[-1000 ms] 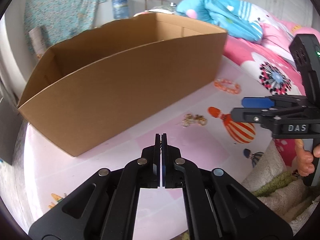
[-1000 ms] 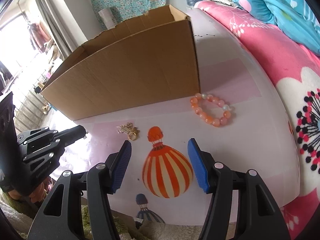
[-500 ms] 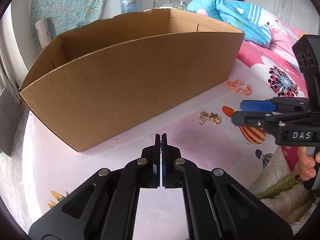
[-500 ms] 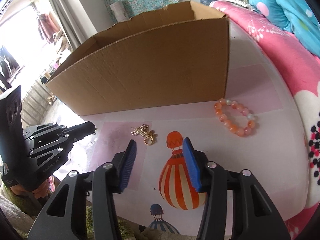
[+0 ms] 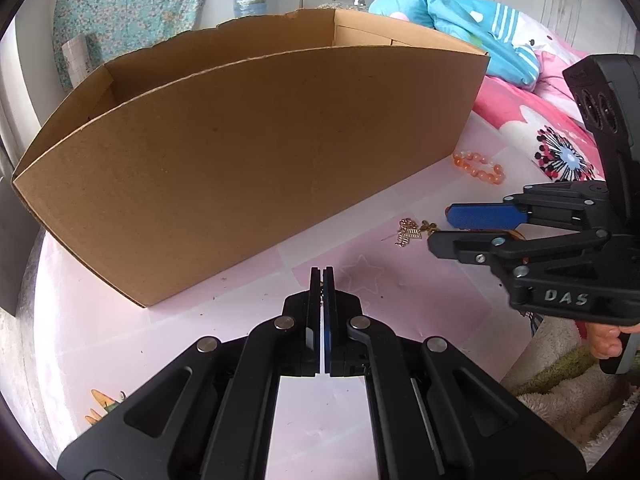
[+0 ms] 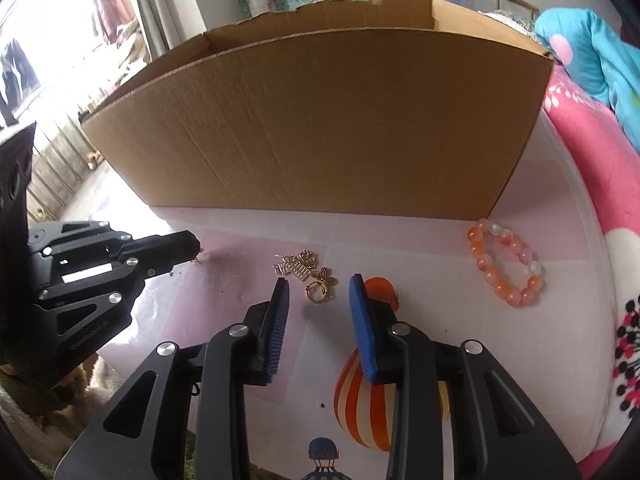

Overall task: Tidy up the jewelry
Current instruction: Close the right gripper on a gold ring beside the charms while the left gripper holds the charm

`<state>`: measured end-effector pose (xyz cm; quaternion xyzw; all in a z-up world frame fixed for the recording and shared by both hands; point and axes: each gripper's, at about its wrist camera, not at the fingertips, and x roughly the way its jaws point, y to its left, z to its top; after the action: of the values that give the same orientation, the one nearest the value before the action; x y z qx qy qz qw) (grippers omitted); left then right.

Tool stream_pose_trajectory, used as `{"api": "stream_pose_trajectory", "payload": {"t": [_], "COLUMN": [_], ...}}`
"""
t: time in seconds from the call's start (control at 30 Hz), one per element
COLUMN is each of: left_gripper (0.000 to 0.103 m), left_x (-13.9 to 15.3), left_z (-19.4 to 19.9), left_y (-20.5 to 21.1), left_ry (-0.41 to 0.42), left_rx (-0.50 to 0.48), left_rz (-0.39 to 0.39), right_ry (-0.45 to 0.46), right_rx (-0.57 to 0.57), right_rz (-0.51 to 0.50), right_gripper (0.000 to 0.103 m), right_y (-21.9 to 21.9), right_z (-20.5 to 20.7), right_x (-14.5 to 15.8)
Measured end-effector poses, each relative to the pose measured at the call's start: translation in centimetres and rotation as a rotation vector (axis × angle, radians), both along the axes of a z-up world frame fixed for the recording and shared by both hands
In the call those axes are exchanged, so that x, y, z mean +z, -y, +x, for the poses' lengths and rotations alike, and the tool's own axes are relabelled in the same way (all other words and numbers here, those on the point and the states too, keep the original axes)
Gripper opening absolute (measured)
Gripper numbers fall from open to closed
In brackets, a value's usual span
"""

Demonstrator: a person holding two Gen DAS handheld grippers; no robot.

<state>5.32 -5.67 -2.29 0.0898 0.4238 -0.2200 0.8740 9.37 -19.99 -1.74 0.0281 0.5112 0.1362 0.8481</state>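
Since a second ago our right gripper [image 6: 318, 294] has slid toward the gold jewelry pieces [image 6: 306, 270], its jaws narrowing meanwhile; they now stand part open with the gold ring [image 6: 319, 295] between the blue pads [image 6: 280, 312], not pressed. The pieces lie on the pink table [image 6: 420, 248] just before the cardboard box [image 6: 320, 120]. An orange bead bracelet [image 6: 506, 266] rests off to the right. Our left gripper [image 5: 322, 274] hovers nearby, jaws fully closed, holding nothing we can make out.
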Motion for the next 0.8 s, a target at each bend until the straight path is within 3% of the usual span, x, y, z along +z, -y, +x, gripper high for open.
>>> {"api": "stream_pose_trajectory", "payload": {"t": [0.47, 0.8], "left_gripper": [0.000, 0.000], "left_x": [-0.1, -0.2], "left_z": [0.0, -0.1], "left_y": [0.1, 0.2], "left_ry": [-0.002, 0.004], "left_rx": [-0.004, -0.004], "left_rz": [0.002, 0.007], "right_ry": [0.030, 0.029], "right_rx": [0.028, 0.014], "right_rz": [-0.088, -0.077], "right_gripper": [0.013, 0.012], "right_y": [-1.9, -1.6], "right_z": [-0.2, -0.1], "right_x": [0.0, 0.2]}}
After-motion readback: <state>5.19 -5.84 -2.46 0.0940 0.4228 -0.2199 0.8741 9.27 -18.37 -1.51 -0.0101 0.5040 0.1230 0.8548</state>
